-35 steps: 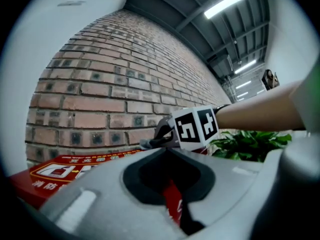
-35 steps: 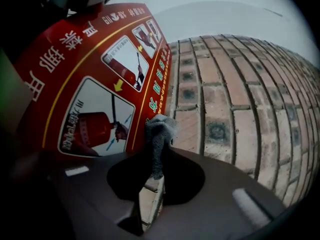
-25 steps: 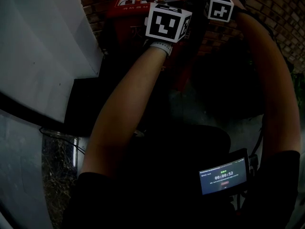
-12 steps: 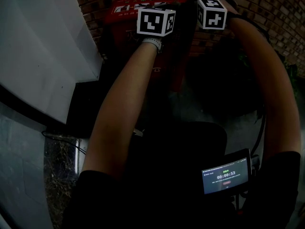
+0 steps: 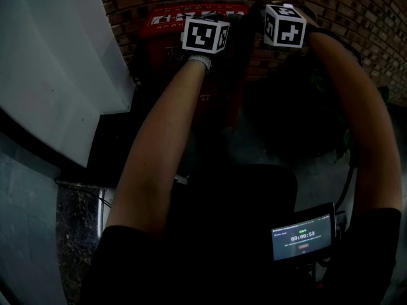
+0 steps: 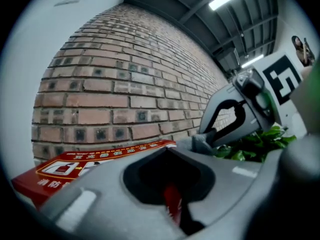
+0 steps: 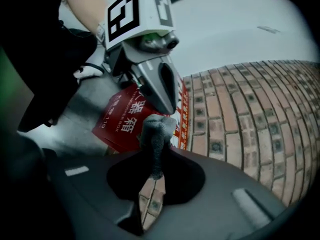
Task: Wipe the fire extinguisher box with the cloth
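Pinching a grey, nubbly knit cloth point(image 7: 155, 136) between pressed-together jaws, the right gripper point(image 7: 152, 184) holds it upright as a soft, rounded wad in front of the fire extinguisher box point(image 7: 122, 119). Whether the cloth touches the box cannot be told. The box is a red, flat-faced metal case with white printed characters, standing against a brick wall point(image 6: 125, 94) of rough reddish blocks with pale mortar lines. In the head view its top sits just beyond both marker cubes, near the wall's foot.

The left gripper point(image 6: 172, 204), smooth grey plastic with an oval dark opening, has its jaws drawn together to a thin slit with nothing between them; red from the box shows through. Its tapered tip hangs just above the cloth in the right gripper view. Glossy green leaves point(image 6: 250, 144) lie beside the right gripper, and a small lit screen point(image 5: 302, 237) glows low in the head view.
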`<state>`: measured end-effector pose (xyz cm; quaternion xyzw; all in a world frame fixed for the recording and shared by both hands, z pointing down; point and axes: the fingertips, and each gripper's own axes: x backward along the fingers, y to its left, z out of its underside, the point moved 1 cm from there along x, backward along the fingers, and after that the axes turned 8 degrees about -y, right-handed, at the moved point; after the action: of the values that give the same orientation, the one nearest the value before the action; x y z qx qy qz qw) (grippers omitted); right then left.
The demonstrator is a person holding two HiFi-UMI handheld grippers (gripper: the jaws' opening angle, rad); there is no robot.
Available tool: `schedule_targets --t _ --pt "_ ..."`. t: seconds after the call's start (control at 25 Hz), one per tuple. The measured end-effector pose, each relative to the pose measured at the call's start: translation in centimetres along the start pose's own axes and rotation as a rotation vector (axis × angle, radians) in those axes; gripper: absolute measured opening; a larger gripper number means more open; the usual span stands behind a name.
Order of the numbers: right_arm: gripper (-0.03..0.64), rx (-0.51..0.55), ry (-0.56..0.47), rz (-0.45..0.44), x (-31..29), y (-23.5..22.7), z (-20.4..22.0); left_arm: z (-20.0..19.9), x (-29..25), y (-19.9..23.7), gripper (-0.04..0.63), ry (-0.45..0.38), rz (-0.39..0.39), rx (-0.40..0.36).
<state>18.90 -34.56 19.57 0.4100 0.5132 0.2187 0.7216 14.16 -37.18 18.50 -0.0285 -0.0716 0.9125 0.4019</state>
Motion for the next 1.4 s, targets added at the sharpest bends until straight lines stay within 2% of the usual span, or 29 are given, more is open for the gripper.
schedule_targets --t 0.12,0.32,0.44,0.68,0.88,1.12,1.28,1.4 --pt "0.044 -0.048 0.022 0.064 0.8 -2.0 1.1 -0.1 0.0 0.1 0.002 -0.007 -0.006 -0.007" --pt "0.044 -0.045 0.106 0.155 0.6 -4.2 4.0 -0.1 0.1 -0.1 0.003 -0.014 0.006 -0.008" --pt "0.044 -0.048 0.134 0.180 -0.9 -5.0 5.6 -0.2 0.4 0.0 0.003 -0.023 -0.002 -0.018" --pt "0.046 -0.030 0.170 0.177 -4.7 -7.0 7.7 -0.8 0.6 0.9 0.003 -0.039 -0.027 0.014" --pt "0.046 -0.015 0.187 0.192 -7.8 -8.7 9.2 -0.6 -0.2 1.1 0.003 -0.002 -0.068 -0.090" --pt "0.046 0.018 0.189 0.223 -8.2 -8.2 10.2 -0.9 -0.6 -3.9 0.003 -0.063 -0.014 -0.095" --pt "0.046 0.011 0.176 0.180 -9.0 -8.1 9.7 -0.8 -1.1 -3.7 0.003 -0.054 0.003 -0.077" --pt "0.046 0.002 0.166 0.139 -9.1 -7.6 9.7 -0.9 -1.8 -2.9 0.003 -0.041 -0.018 -0.092"
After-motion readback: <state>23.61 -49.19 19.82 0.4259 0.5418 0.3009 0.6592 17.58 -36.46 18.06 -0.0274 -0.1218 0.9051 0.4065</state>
